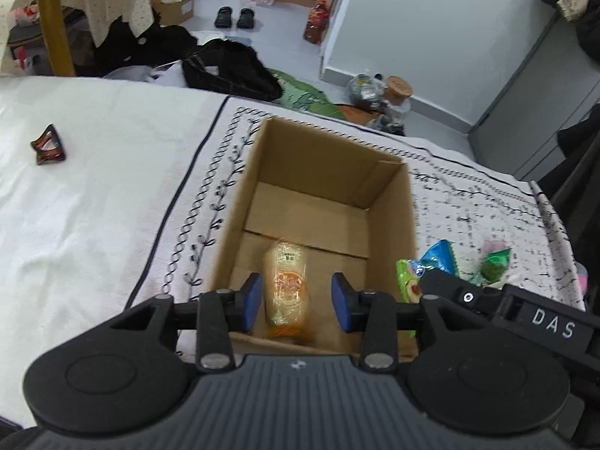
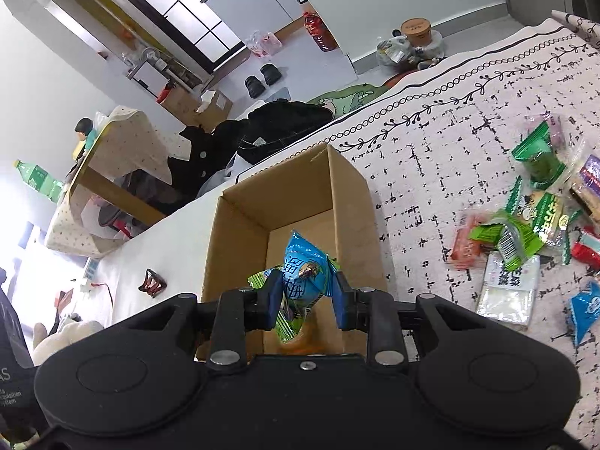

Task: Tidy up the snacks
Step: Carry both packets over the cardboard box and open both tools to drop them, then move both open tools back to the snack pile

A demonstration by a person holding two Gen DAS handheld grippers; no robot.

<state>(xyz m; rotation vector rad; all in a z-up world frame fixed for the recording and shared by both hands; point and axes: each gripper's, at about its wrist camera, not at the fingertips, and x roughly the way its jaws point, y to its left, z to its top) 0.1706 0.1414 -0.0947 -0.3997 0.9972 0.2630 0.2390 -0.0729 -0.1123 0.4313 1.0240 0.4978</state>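
pale walls, grey floor [image 1: 285, 18]. gridded window [image 2: 180, 11] bright with daylight. wooden table [image 2: 112, 172] under dotted cloth. black shoes [image 1: 234, 18] on the floor; dark clothes [image 1: 228, 65] heaped beside a bed [image 1: 75, 202] in white patterned cover.

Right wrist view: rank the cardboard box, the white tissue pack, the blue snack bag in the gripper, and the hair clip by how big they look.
1. cardboard box
2. blue snack bag and white tissue pack: similar; the bag is nearer, so unsure
3. hair clip
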